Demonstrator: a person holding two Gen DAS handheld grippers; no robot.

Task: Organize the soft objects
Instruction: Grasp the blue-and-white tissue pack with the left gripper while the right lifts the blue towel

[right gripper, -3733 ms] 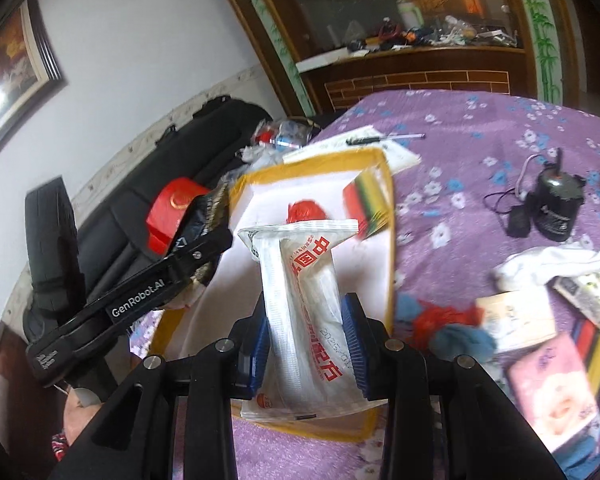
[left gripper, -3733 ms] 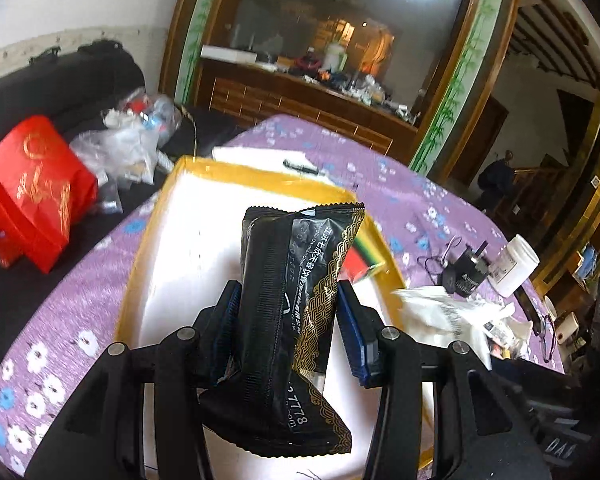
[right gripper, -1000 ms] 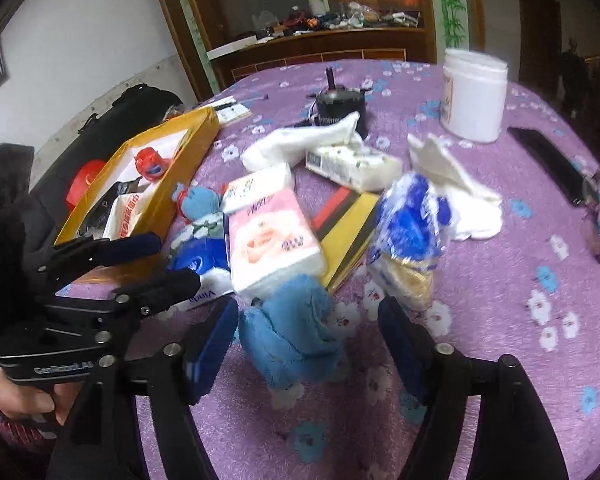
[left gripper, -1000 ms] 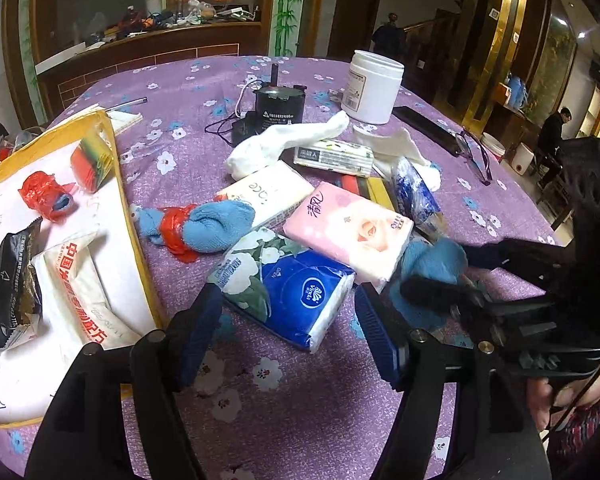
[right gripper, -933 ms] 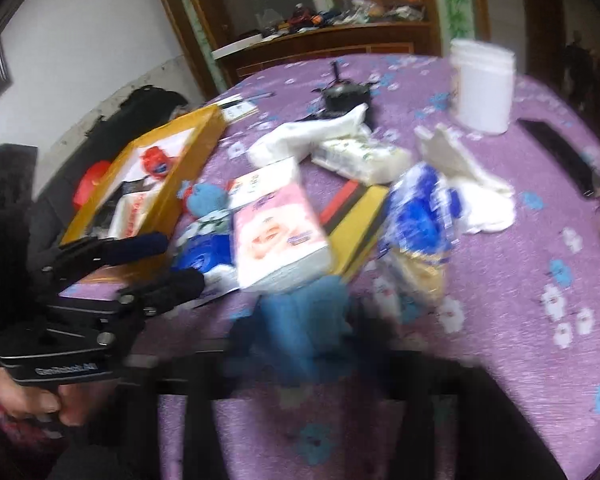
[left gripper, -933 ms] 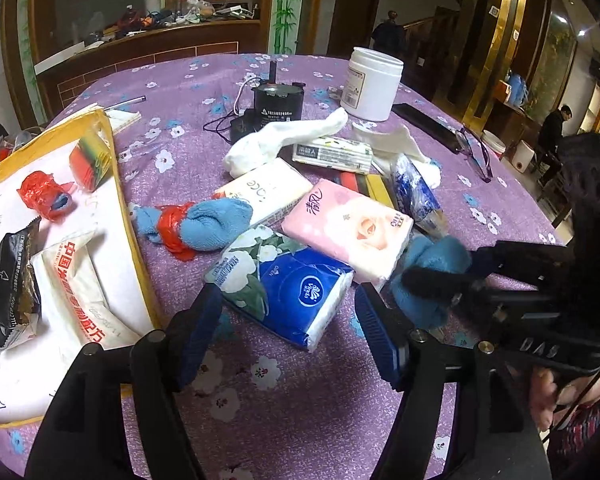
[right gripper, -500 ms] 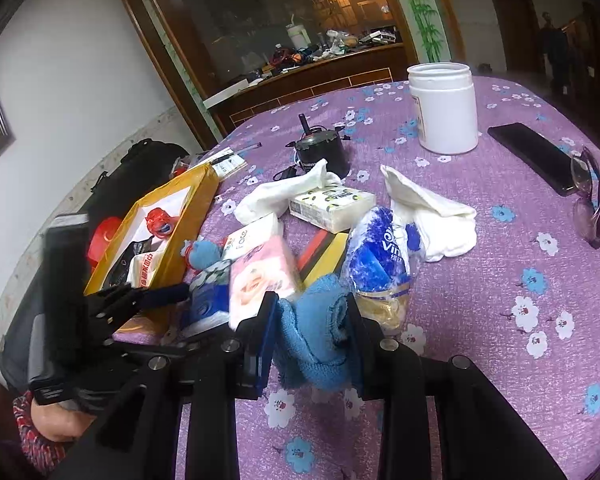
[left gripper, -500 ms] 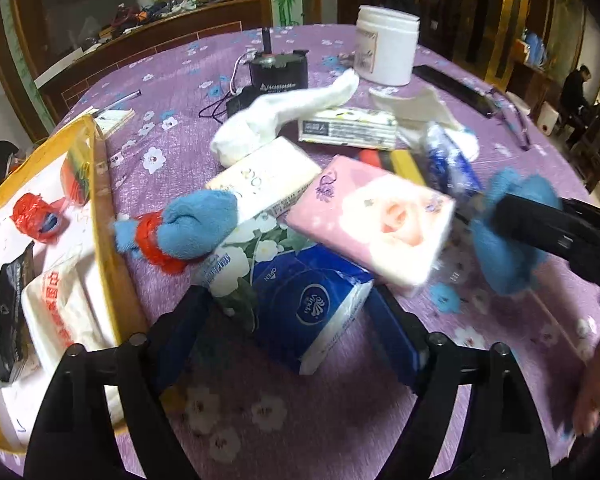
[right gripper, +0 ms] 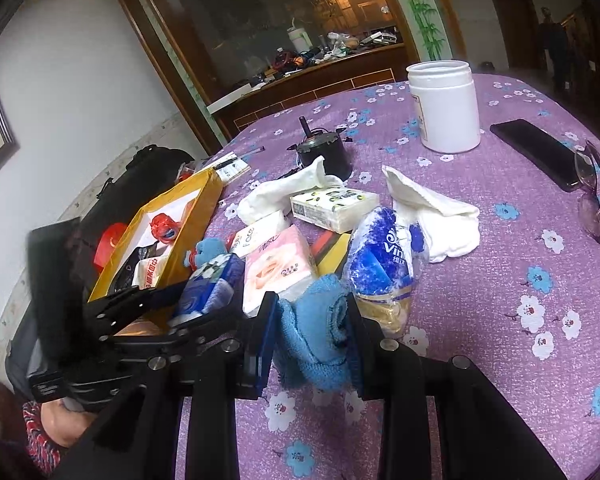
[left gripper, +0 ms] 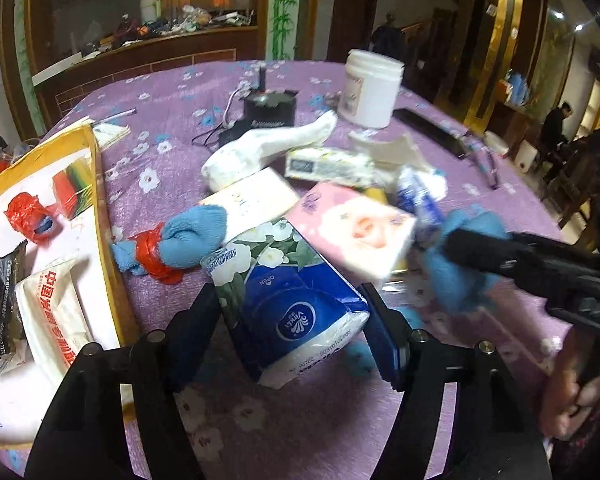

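Observation:
My left gripper straddles a blue Vinda tissue pack on the purple floral tablecloth. Its jaws are closing and both pads touch the pack's sides. My right gripper is shut on a rolled light-blue cloth, which in the left wrist view hangs at the right as the same blue cloth. A pink tissue pack leans on the blue one. At the left, a yellow-rimmed tray holds a red bundle, a black packet, a white packet and a striped sponge.
Loose on the cloth lie a blue sock with a red band, a white sock, a white tissue pack, a blue Vinda bag and a white cloth. Farther back stand a white jar, a black motor, a phone and glasses.
The right gripper, open around the blue cloth a second ago, has shut on it and raised it. The left jaws widened, moved in on the blue tissue pack, then narrowed onto it.

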